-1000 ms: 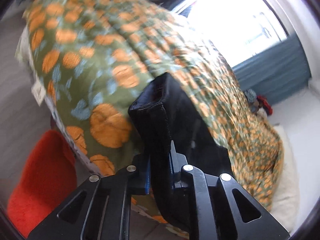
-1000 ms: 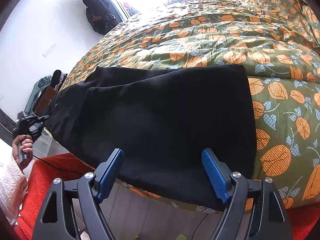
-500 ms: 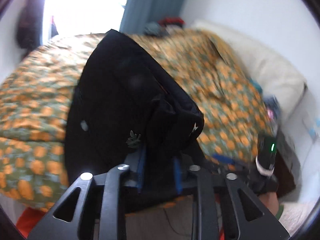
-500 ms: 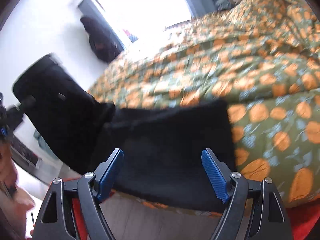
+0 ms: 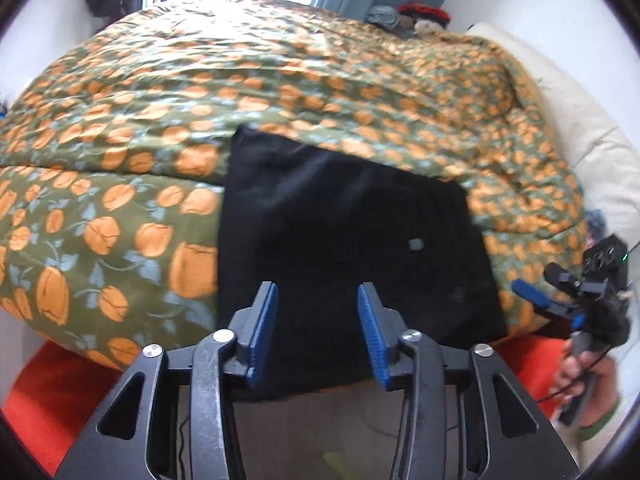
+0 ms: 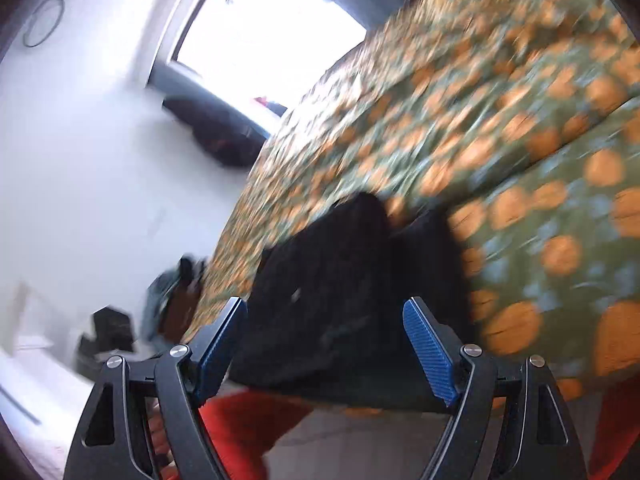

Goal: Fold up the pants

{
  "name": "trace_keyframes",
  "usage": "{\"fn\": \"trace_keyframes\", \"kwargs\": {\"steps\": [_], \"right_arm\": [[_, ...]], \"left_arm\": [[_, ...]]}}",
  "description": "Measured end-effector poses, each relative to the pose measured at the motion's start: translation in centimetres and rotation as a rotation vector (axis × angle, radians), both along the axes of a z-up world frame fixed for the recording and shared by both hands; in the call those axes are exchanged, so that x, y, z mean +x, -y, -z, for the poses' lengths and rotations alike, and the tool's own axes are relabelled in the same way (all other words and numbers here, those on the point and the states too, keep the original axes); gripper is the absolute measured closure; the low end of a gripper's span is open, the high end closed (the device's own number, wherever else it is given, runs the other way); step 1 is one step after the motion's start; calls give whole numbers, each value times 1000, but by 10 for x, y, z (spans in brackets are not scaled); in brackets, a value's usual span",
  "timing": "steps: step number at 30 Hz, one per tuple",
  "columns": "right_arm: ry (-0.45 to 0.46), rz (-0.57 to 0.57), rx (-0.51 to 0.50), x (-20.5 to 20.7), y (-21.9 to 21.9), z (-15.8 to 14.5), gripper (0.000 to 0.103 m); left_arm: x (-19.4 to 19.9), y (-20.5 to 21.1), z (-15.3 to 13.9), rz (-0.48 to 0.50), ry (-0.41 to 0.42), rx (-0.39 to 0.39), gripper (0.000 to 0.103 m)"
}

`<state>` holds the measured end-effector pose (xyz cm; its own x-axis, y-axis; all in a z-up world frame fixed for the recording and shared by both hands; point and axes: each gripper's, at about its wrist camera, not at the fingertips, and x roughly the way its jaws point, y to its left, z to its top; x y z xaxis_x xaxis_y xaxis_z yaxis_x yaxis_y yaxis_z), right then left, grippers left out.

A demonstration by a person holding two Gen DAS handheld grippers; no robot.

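The black pants (image 5: 348, 240) lie folded into a rough square on the green, orange-patterned bedspread (image 5: 240, 92), with the near edge hanging over the bed's side. My left gripper (image 5: 318, 332) is open and empty just in front of that near edge. My right gripper (image 6: 328, 348) is open and empty too, close to the pants (image 6: 344, 288) in its blurred, tilted view. The right gripper also shows at the right edge of the left wrist view (image 5: 536, 300), held in a hand beside the bed.
A red rug (image 5: 44, 396) lies on the floor below the bed. A cream pillow (image 5: 580, 128) lies at the bed's right. A bright window (image 6: 260, 32) and dark clothes (image 6: 216, 132) are on the far wall.
My left gripper has let go of the pants and opened; the lifted half now lies folded over flat on the bed. My right gripper has swung and tilted, staying open.
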<state>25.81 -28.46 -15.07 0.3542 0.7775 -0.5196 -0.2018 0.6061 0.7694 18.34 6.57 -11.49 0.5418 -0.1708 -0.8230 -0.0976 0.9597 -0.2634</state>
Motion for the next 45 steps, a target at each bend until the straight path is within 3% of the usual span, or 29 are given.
{"fn": "trace_keyframes", "kwargs": {"steps": [2,4,8,10,11,13,15,16,18,19,20,22,25,27,30,34,35,37,40,42,45], "right_arm": [[-86,-23,-59,16,-10,18,23],[-174,-45,-80,30,-14,38,24],[-266,-149,17,51,-25,62,28],[-278,-202,3,62,-30,67,28],[-266,-202,-33,66,-31,65,37],[-196,-189,-123,67,-32,54,43],[-159,-196,-152,64,-38,49,37],[-166,-213,-145,63,-43,53,32],[-185,-281,-142,66,-55,57,30],[-181,-309,-158,68,-60,55,41],[-185,-319,-168,73,-61,54,74],[-180,-306,-154,73,-58,43,76],[-95,-298,-93,58,-48,5,81],[-58,-288,-76,46,-38,-17,81],[-91,-225,-102,34,-14,-17,82],[-196,-136,-277,28,10,27,83],[-210,-134,-290,28,10,37,80],[-216,-119,-297,26,8,44,75],[-159,-109,-352,21,3,27,57],[-73,-112,-422,17,1,10,54],[17,-102,-452,12,-6,-14,54]], "left_arm": [[9,4,30,32,-62,30,77],[14,16,48,74,-85,67,77],[17,22,56,79,-68,80,77],[18,19,55,73,-71,56,77],[21,17,56,75,-72,54,77],[19,18,56,79,-70,58,77],[19,18,57,75,-67,60,77],[19,18,57,73,-65,64,77],[15,18,57,67,-64,69,77],[15,18,56,65,-64,69,77],[15,17,54,64,-64,65,77],[14,15,43,57,-59,53,77],[5,15,11,52,6,28,75],[2,18,-8,71,40,18,72],[2,29,-14,105,26,22,72],[11,53,24,161,-89,96,72],[15,59,39,177,-133,126,72],[16,68,48,190,-143,201,72],[13,70,30,178,-123,208,62],[12,70,19,153,-98,226,49],[12,68,10,111,-82,264,46]]}}
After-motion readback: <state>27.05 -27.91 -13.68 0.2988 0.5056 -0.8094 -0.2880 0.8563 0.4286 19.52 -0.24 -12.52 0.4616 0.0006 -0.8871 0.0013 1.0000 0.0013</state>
